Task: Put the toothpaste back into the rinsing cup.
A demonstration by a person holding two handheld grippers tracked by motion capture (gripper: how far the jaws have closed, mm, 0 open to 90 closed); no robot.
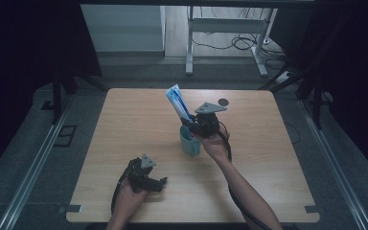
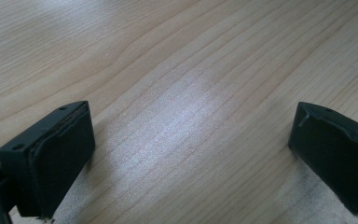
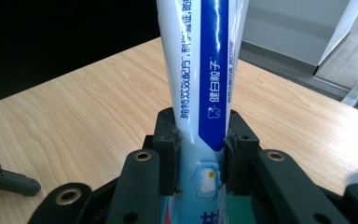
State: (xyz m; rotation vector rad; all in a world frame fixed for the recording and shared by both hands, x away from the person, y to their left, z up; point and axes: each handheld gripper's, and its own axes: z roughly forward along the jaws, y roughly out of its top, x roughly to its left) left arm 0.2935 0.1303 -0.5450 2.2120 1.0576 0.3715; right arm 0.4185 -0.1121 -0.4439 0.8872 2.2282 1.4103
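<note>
The right gripper (image 1: 190, 122) is clamped on the toothpaste tube (image 1: 178, 101), which stands tilted in the teal cup (image 1: 190, 142) near the counter's (image 1: 124, 124) middle. The left gripper (image 1: 162, 182) rests near the front edge, jaws apart.

Toothpaste tube (image 1: 178, 101) in right claw (image 1: 190, 122), above cup (image 1: 189, 142); left claw (image 1: 162, 183) nearer.

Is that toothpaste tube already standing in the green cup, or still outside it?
Partly in. The toothpaste tube leans with its lower end at the green cup mouth, while the right claw grips it on both sides. How deep it reaches, I cannot tell.
</note>
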